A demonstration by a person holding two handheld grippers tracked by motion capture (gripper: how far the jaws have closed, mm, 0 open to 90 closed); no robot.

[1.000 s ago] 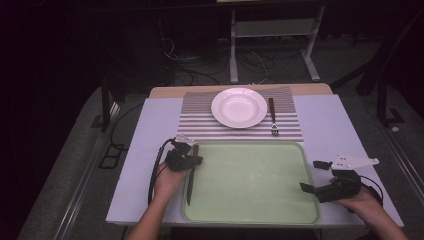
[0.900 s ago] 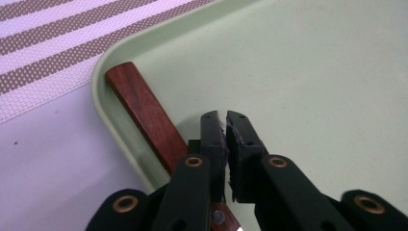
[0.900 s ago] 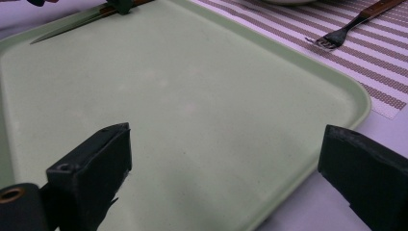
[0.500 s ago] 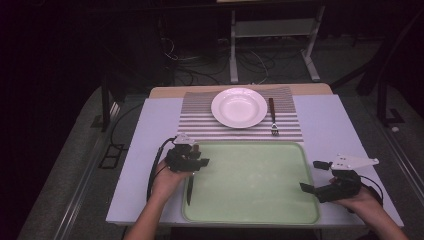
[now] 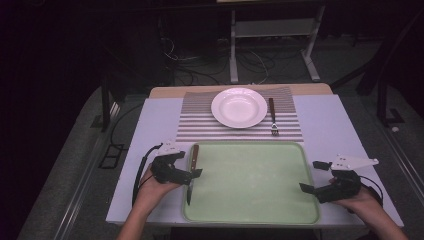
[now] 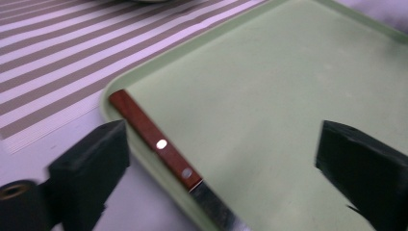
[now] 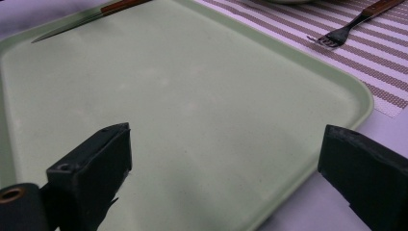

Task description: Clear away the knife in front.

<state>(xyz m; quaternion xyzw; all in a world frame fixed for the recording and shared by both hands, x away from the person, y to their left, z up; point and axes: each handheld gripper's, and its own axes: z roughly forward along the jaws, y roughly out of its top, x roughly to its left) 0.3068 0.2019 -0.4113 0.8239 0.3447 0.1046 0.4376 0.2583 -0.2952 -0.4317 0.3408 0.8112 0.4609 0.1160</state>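
Note:
A knife [image 5: 195, 154] with a red-brown wooden handle lies along the left rim of the green tray [image 5: 250, 175], blade toward the person. In the left gripper view the knife [image 6: 154, 139] rests between the jaws, close to the left one, and no pad presses on it. My left gripper [image 5: 187, 169] [image 6: 223, 159] sits at the tray's left edge; its jaws have just been opening and now stand wide. At the tray's right edge my right gripper [image 5: 312, 176] [image 7: 223, 163] is open and holds nothing. The right gripper view has the knife [image 7: 96, 14] at the far corner.
A white plate [image 5: 239, 107] sits on a striped placemat [image 5: 200, 120] behind the tray, with a fork [image 5: 273, 117] [image 7: 344, 30] to its right. The pale table [image 5: 330, 125] ends close to both hands. Dark floor, cables and a stand lie beyond.
The left gripper's jaws have spread apart and let go of the knife, which now lies on the tray's left rim. The left hand drew back slightly. The right hand stayed still.

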